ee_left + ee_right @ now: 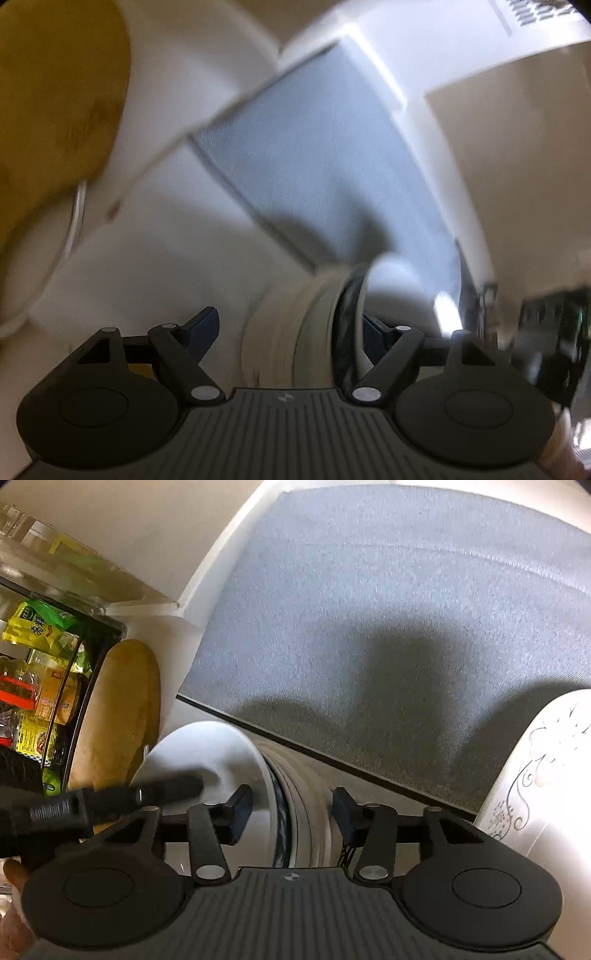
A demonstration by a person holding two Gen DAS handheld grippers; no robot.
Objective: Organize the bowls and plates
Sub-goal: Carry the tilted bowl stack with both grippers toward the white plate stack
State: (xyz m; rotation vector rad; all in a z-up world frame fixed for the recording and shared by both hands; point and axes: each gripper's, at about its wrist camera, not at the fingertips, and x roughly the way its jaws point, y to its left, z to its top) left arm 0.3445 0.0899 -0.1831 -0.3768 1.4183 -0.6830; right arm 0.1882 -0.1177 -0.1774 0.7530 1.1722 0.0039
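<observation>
A stack of white bowls on its side (295,332) sits between the jaws of my left gripper (291,332); the jaws stand wide and the view is blurred. In the right wrist view the same stack (291,805) lies between the fingers of my right gripper (291,814), with the top white bowl (207,753) facing left. The fingers stand either side of the stack's rims; I cannot tell whether they touch. The left gripper's black finger (110,797) reaches across the bowl's mouth. A white plate with a floral pattern (535,782) stands on edge at the right.
A grey-blue mat (388,627) covers the surface behind the bowls. A wooden board (114,720) leans at the left beside a black rack of yellow and green food packets (40,664). A white wall and ledge lie above; the board also shows in the left wrist view (55,92).
</observation>
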